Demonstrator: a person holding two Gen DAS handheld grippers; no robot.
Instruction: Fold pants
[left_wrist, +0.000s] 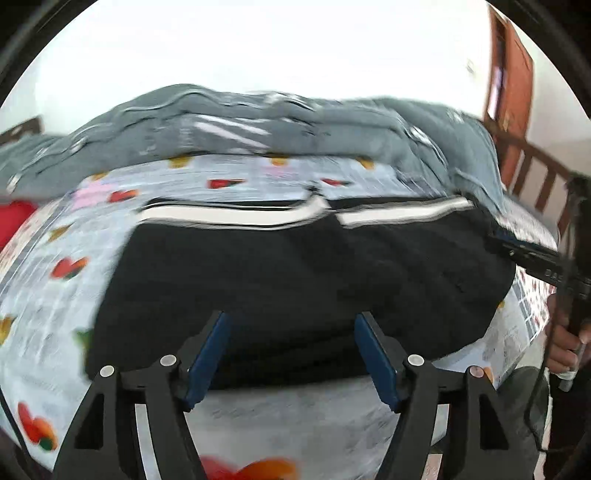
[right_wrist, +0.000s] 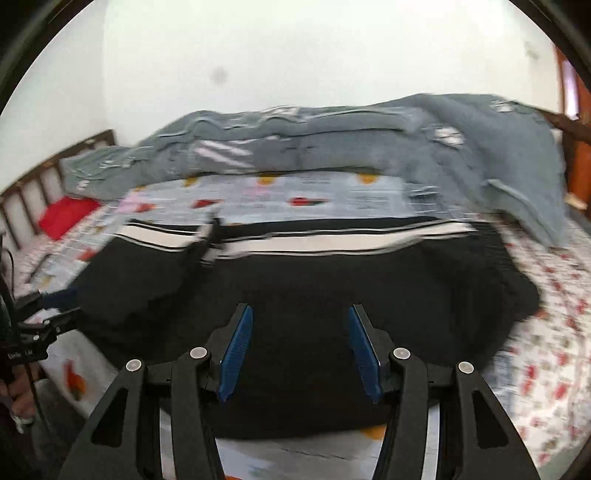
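my left tool (left_wrist: 291, 350): released, nothing between its pads, over the near edge of the black pants (left_wrist: 295, 273). my right tool (right_wrist: 299, 347): released above the same pants. pants lie on the patterned bed (left_wrist: 44, 295); grey blanket (left_wrist: 258, 125) beyond.

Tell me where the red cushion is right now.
The red cushion lies at the far left of the right wrist view, on the patterned bedsheet beside the wooden bed rail, just left of the grey blanket.
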